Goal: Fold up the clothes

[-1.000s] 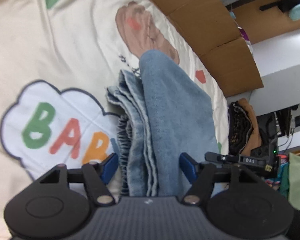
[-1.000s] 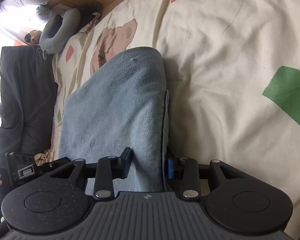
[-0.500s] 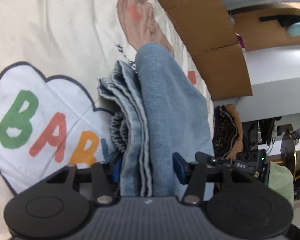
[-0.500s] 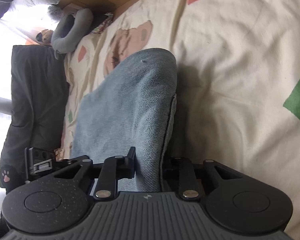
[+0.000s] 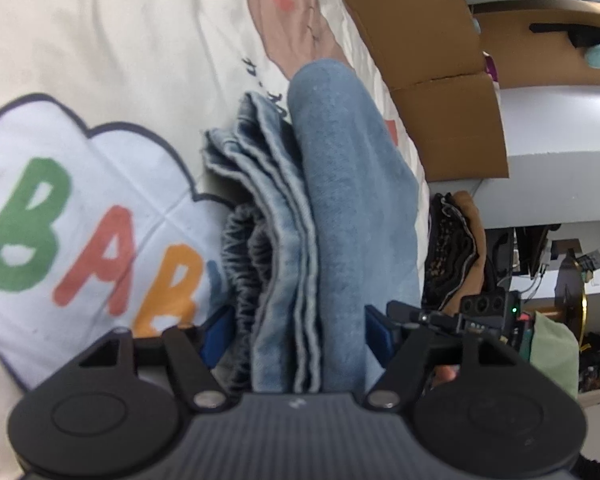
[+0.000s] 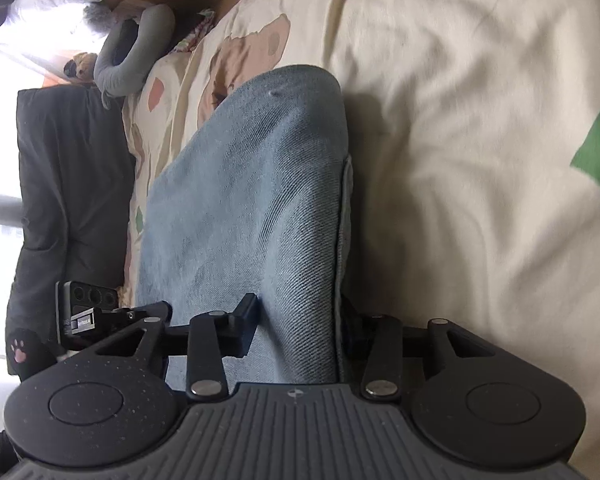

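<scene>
The jeans [image 5: 340, 208] sit folded into a thick bundle on the bed [image 5: 112, 40], left gripper [image 5: 296, 330] and right gripper [image 6: 296, 320] both just easing apart around it, only putting it away left.

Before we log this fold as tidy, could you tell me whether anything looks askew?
Yes: in the left wrist view the folded jeans have layers fanning out unevenly along one side, and the gathered waistband bulges from the stack.
</scene>
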`<state>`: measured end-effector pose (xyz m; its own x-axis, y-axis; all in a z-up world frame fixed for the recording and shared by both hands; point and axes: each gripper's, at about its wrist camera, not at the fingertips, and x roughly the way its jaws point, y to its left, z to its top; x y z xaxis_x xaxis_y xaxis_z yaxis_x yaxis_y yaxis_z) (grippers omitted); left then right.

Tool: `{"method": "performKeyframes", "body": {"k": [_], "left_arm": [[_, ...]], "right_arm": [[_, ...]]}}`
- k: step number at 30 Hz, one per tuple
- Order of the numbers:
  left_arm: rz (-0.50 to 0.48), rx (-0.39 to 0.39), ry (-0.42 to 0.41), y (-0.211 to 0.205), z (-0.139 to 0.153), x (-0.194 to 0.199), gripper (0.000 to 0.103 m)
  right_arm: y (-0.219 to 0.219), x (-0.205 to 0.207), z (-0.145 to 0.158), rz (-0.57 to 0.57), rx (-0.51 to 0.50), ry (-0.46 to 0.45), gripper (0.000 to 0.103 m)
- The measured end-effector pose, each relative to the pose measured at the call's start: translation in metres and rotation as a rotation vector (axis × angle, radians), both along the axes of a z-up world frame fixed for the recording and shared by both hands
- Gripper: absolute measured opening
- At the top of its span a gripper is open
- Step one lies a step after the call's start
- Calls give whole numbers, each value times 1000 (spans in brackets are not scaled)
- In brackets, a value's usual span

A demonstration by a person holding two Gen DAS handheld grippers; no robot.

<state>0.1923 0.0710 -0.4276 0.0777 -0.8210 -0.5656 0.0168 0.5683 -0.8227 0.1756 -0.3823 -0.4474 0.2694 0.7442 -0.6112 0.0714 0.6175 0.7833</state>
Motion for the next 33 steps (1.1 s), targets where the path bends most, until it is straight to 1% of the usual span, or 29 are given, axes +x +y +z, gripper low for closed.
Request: {"method": "performKeyframes", "body": {"k": [1,3,4,6,8,14,18,25,29,33], "left_arm": [[-5,-4,1,-4,-1,1,70],[-17,-4,-7,-12,0,3,69],[-24,-4,-11,-16,0,3,67],[-31,-5,-7,-19,1,4,65],[-28,-16,3,-18,1,3,59],[-18,-6,-9,-19,15,-4,50],[-12,14,-3,-17,26,-4,48],[-26,47,-20,-18,65,-6,46],[-31,60,-37,-20,97,-8,46],[-40,67,-64,-22,136,-10,45]], "right_arm": [[1,0,-2,-9,9,0,46],[4,1,-4,-23,18,-3,42],[4,1,-4,-19,14,-11,40],[3,0,0,-13,20,-25,28],[2,-2,6,-13,24,-37,23],[6,-8,21,-29,9,-51,21],[9,-9,33,-35,-2,-57,20],[11,-12,67,-30,-28,-69,20],[8,-15,94,-30,-29,-82,20],[5,-21,129,-29,-22,-113,20]]}}
